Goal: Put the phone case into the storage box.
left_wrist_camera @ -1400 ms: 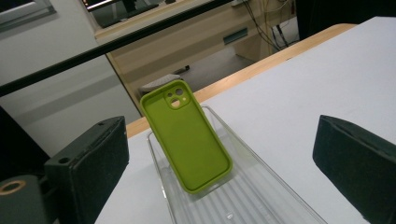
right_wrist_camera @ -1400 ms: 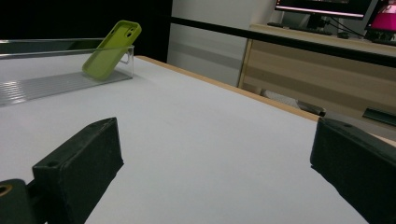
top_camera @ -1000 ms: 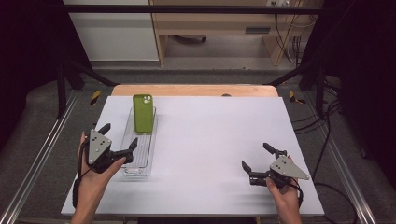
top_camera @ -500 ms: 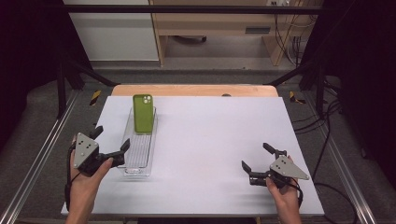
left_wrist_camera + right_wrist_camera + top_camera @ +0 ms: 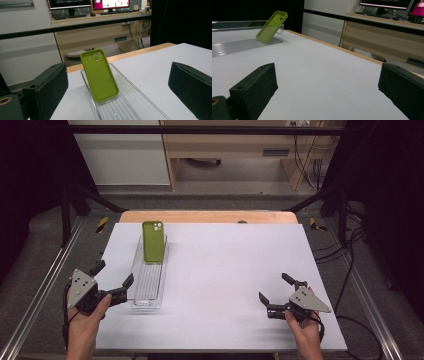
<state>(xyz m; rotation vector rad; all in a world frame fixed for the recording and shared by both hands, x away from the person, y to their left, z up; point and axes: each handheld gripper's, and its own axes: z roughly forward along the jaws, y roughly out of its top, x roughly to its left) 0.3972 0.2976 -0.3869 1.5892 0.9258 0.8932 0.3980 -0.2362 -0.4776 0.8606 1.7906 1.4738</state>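
green phone case (image 5: 153,241) leaning tilted against the far end wall of a clear tray (image 5: 148,280) on the left part of the desk (image 5: 225,270). left tongs (image 5: 111,281) open, empty, just left of the tray's near end; right tongs (image 5: 276,288) open, empty, near right.

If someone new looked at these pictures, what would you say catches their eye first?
Most likely the bright green phone case, propped tilted against the far end wall of a long clear plastic tray on the left half of the white table. Next, the two black hand-held grippers at the near edge: the left gripper open beside the tray's near end, the right gripper open over bare table.
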